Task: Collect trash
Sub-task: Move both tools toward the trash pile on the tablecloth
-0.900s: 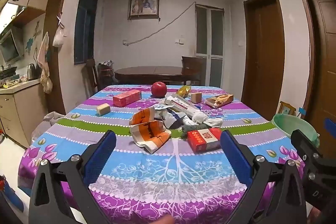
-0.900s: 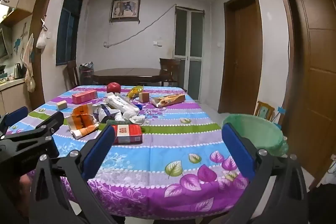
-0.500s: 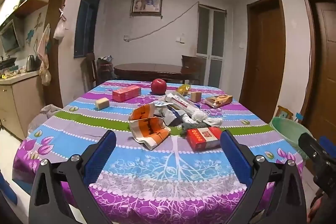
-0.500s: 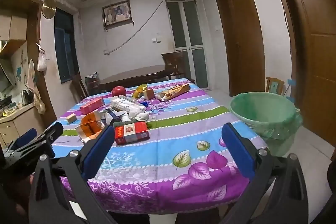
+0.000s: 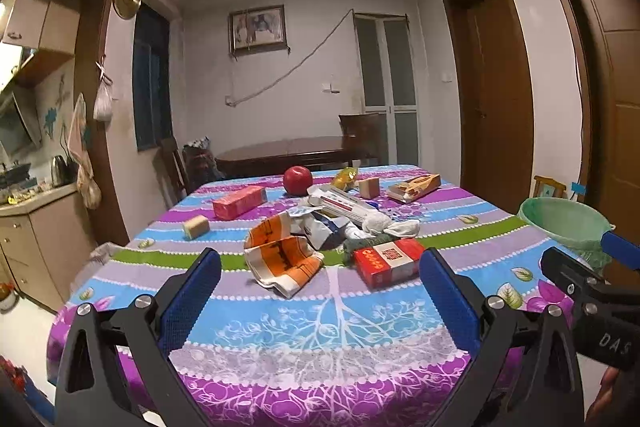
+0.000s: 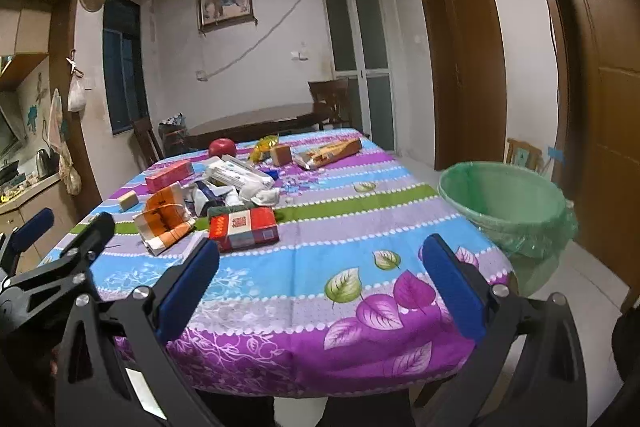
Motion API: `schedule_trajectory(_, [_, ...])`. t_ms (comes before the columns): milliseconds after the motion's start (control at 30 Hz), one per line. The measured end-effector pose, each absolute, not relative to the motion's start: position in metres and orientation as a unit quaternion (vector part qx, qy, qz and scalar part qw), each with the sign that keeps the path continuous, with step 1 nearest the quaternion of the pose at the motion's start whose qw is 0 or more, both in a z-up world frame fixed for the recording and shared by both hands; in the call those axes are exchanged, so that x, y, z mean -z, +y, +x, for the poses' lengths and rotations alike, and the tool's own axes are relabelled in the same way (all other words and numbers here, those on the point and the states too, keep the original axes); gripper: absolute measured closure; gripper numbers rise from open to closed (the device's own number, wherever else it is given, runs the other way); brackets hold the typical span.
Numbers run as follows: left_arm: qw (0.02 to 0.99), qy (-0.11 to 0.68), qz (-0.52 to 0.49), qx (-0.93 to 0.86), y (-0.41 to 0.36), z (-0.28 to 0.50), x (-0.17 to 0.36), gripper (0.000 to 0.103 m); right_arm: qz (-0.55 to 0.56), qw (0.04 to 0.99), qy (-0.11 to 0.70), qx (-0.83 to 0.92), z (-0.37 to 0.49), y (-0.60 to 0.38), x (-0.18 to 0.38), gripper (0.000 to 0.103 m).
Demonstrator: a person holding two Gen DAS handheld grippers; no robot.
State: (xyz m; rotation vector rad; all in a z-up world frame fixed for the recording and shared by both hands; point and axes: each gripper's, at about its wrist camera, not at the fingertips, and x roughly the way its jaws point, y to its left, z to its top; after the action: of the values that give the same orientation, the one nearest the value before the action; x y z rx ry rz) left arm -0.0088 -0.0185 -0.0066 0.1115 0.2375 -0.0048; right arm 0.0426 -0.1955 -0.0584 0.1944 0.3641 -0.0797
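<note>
Grippers first: the left gripper (image 5: 320, 291) and the right gripper (image 6: 320, 277) both stand with their blue-padded fingers wide apart and hold nothing, each above the near edge of the table (image 5: 320, 343), which wears a floral cloth striped in purple, blue and green. The lower part of each tool is cut off by the frame. In the left wrist view the right gripper enters at the right edge, its body marked "DAS"; any further letters are cut off.

Trash lies clustered around the red carton (image 6: 243, 229), the item nearest the grippers. Its label is printed in characters too small to read. Left of the red carton sits a crumpled orange-and-white wrapper (image 5: 282, 254) with dark, illegible print. Behind the red carton lie a white tube-shaped package (image 5: 344, 207) and crumpled white paper (image 5: 390, 225), partly overlapping; a dark green item between them and the carton is hard to identify. Farther behind stand a red apple (image 5: 297, 180), a yellow wrapper (image 5: 344, 178), a small brown block (image 5: 369, 187) and an opened orange box (image 5: 414, 185). Far left of the carton lie a pink box (image 5: 239, 201) and a tan block (image 5: 196, 226).

To the right of the red carton, past the table edge, stands a bin lined with a green bag (image 6: 508, 205); its interior is not visible.
</note>
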Motion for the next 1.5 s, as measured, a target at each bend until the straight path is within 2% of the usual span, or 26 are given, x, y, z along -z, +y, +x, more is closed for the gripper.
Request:
schedule_trajectory(200, [0.990, 0.134, 0.031, -0.029, 0.000, 0.004, 0.005, 0.004, 0.156, 0.974, 0.162, 0.037, 0.052, -0.226, 0.035, 0.005])
schedule_trajectory(300, [0.985, 0.169, -0.008, -0.046, 0.019, 0.022, 0.011, 0.004, 0.293, 0.941, 0.149, -0.081, 0.065, -0.258, -0.010, 0.005])
schedule_trajectory(433, [0.978, 0.183, -0.070, -0.071, 0.048, 0.036, 0.009, 0.004, 0.470, 0.808, 0.115, -0.336, 0.083, -0.279, -0.089, 0.005])
schedule_trajectory(600, [0.971, 0.189, -0.116, -0.085, 0.072, 0.056, 0.002, 0.004, 0.506, 0.668, 0.082, -0.539, 0.086, -0.256, -0.162, 0.005])
schedule_trajectory(767, [0.965, 0.207, -0.117, -0.107, 0.085, 0.083, 0.008, 0.004, 0.497, 0.610, 0.078, -0.613, 0.101, -0.239, -0.196, 0.005])
schedule_trajectory(1033, [0.951, 0.249, -0.136, -0.125, 0.112, 0.116, 0.030, 0.004, 0.519, 0.604, 0.115, -0.594, 0.144, -0.216, -0.197, 0.005])
schedule_trajectory(1200, [0.951, 0.248, -0.129, -0.135, 0.117, 0.122, 0.032, 0.004, 0.480, 0.648, 0.094, -0.583, 0.136, -0.214, -0.197, 0.005])
schedule_trajectory(1300, [0.949, 0.257, -0.124, -0.134, 0.121, 0.128, 0.034, 0.004, 0.448, 0.717, 0.090, -0.526, 0.127, -0.230, -0.186, 0.005])
schedule_trajectory(1400, [0.948, 0.271, -0.102, -0.133, 0.124, 0.133, 0.035, 0.004, 0.385, 0.833, 0.103, -0.385, 0.122, -0.247, -0.159, 0.005])
schedule_trajectory(1500, [0.946, 0.292, -0.076, -0.120, 0.125, 0.142, 0.038, 0.004, 0.262, 0.928, 0.158, -0.211, 0.130, -0.242, -0.117, 0.005])
